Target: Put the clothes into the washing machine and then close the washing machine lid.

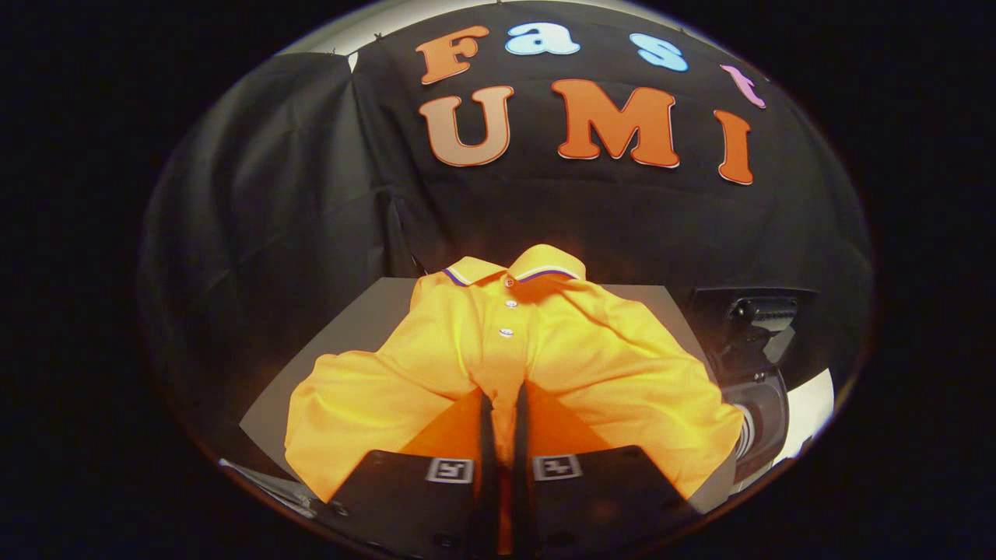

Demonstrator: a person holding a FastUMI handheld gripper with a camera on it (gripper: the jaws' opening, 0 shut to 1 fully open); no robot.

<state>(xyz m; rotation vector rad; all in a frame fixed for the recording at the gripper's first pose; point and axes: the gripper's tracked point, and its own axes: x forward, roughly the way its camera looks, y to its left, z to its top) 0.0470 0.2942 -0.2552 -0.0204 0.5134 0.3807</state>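
Orange polo shirt (545, 342), woven, crumpled, spread across grey table (366, 311); gripper (503, 400) fingers clamped on a pinched fold at its middle.

Just one cam here, riding the claw (503, 404) and looking forward along its fingers, super close over the shirt (506, 350), booth wall beyond.

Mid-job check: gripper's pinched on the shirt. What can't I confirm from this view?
- Gripper view: gripper fingers pinch a fold of the orange polo shirt; the fabric behind them is hidden.
- Shirt's lower hem: covered by the gripper body.
- Washing machine: dark, partly cut off beyond the shirt; lid state unclear.
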